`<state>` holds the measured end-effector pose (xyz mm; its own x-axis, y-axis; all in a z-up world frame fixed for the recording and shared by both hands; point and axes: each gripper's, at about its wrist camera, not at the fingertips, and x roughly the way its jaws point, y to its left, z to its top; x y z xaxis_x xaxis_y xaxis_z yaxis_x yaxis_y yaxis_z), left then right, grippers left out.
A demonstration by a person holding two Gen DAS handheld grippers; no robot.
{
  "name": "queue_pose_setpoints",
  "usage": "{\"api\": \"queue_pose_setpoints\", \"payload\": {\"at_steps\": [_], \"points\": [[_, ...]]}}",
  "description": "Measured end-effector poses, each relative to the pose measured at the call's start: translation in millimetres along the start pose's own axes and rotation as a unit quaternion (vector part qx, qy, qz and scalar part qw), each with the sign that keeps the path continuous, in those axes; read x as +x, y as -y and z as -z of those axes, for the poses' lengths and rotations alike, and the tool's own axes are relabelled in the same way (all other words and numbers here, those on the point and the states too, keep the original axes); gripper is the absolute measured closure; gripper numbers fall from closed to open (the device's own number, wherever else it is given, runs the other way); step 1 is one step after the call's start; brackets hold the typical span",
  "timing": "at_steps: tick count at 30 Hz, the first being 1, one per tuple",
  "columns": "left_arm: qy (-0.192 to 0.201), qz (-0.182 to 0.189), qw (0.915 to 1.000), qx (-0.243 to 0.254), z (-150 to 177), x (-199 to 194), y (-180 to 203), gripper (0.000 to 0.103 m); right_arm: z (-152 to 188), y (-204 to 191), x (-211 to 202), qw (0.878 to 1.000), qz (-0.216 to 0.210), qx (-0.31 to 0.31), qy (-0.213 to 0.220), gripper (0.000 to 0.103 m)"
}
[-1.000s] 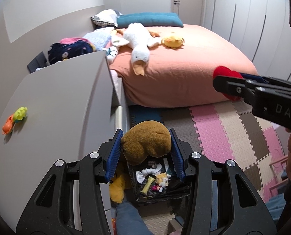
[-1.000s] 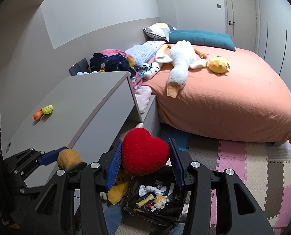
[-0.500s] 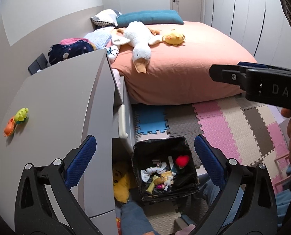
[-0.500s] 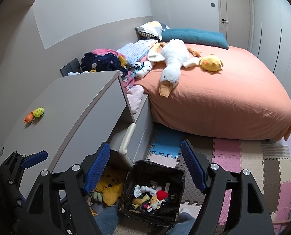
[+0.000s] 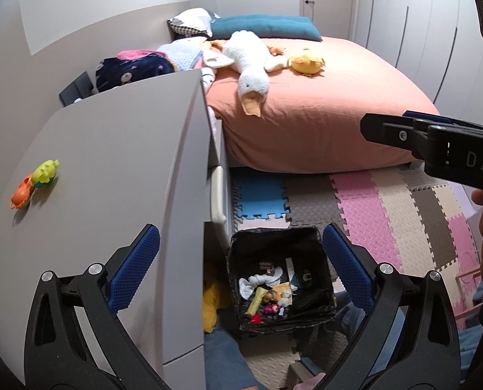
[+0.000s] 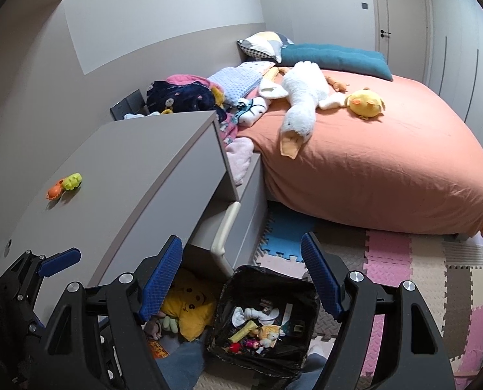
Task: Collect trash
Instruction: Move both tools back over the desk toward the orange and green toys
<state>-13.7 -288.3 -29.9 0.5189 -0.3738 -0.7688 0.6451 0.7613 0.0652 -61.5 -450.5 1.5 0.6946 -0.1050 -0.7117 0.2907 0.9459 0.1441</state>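
A black-lined bin (image 5: pixel 309 292) stands on the floor below both grippers, beside the grey dresser. In it lie white scraps, a yellow wrapper (image 5: pixel 256 300) and a small red piece (image 5: pixel 257 318). My left gripper (image 5: pixel 239 232) hangs open above the bin with nothing between its blue pads. My right gripper (image 6: pixel 241 240) is also open and empty above the bin (image 6: pixel 274 271), and its tip shows at the right of the left wrist view. On the dresser top sits a small orange and green toy (image 5: pixel 34 183).
Grey dresser (image 6: pixel 137 169) on the left, one drawer pulled out above a yellow plush (image 6: pixel 189 308) on the floor. Orange bed (image 5: pixel 322 104) with a white goose plush and yellow chick behind. Coloured foam mats (image 5: pixel 387 201) cover the floor. A person's jeans leg (image 5: pixel 225 357) stands by the bin.
Both grippers opened and let go: the brown plush left the left jaws and the red heart left the right. A red item now lies in the bin.
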Motion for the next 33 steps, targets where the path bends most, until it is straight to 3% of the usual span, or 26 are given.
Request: {"api": "queue_pose_setpoints", "payload": {"at_steps": [33], "points": [[-0.001, -0.074, 0.9919, -0.103, 7.7, -8.7, -148.3, 0.006, -44.8, -130.2, 60.9, 0.994, -0.097, -0.055, -0.007, 0.027]]}}
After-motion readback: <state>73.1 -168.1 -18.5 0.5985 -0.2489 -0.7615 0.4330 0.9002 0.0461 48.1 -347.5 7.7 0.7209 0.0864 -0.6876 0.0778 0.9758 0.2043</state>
